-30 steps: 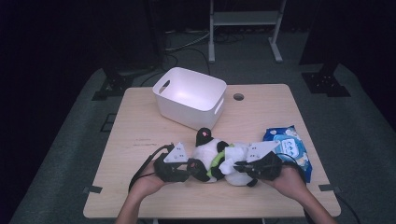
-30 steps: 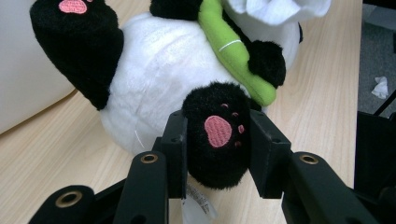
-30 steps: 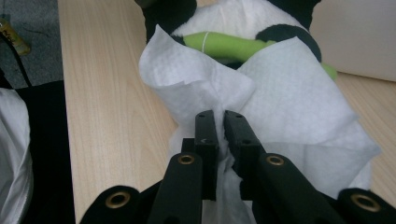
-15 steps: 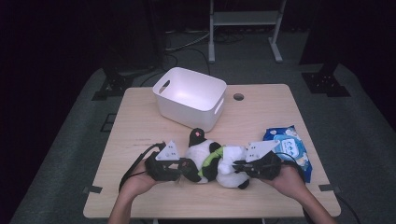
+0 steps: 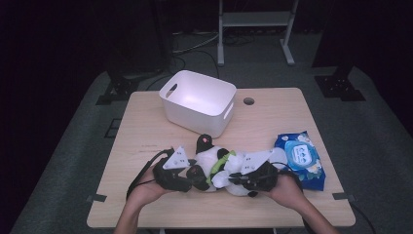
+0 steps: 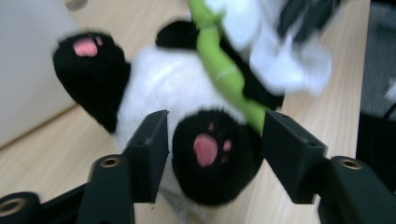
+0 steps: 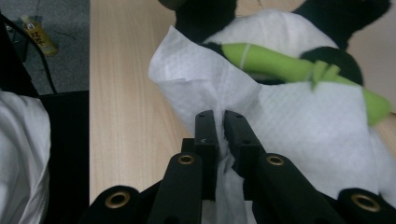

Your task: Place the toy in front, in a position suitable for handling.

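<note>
Just opened, left hand-held gripper straddles panda's paw on wooden table.

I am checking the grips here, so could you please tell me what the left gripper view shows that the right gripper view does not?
Left gripper view alone: a black paw with a pink pad between the left tongs, whose jaws have just been opening and stand clear of it; the white bin wall.

Right gripper view alone: the right tongs shut on a white wipe draped over the toy.

Both: the plush panda, its green bamboo stalk, the wooden table.
</note>
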Demonstrator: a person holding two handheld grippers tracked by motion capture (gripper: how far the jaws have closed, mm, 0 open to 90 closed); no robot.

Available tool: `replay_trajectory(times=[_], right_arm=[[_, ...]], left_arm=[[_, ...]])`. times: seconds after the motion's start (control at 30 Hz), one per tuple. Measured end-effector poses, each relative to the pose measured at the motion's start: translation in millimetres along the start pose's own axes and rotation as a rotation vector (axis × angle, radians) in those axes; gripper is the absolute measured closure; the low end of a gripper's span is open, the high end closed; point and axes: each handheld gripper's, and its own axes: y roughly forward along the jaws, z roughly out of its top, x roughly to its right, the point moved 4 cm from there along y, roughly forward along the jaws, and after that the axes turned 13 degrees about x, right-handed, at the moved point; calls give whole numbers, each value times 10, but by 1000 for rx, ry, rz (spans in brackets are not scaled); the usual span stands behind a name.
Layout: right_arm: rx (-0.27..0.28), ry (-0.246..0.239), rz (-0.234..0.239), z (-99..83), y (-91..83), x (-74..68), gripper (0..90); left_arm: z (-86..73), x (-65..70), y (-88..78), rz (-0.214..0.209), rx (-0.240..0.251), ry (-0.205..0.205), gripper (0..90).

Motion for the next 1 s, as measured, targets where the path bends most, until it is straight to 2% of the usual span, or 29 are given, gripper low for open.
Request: replay_trajectory(times=[0.1,0.2,0.3,0.4,0.43,0.57,0.67,0.73,0.77,0.83,1.0], right_arm=[[-9,-3,0,-7,10,-9,833],[-8,-1,-2,-23,-19,-2,833],[-5,5,-22,-81,-128,13,833],[-1,24,-34,-131,-196,30,833],[10,41,-50,-180,-267,56,833],[16,78,-81,-291,-392,109,833],[8,89,-95,-355,-446,138,832],[5,103,-112,-404,-499,174,833],[17,124,-132,-420,-552,230,833],[33,133,-150,-405,-575,282,833],[57,159,-206,-335,-544,454,831]], left_arm=[[-1,34,44,-6,-8,13,409],[-35,34,88,9,-30,24,434],[-85,19,119,11,-51,29,538],[-102,9,124,12,-53,28,575],[-118,-4,127,8,-53,22,580],[-145,-28,120,9,-53,3,584],[-150,-32,118,7,-53,1,583],[-148,-32,124,8,-52,3,584],[-146,-31,125,8,-55,5,584],[-148,-28,129,3,-55,6,584],[-168,-23,125,-8,-62,2,582]])
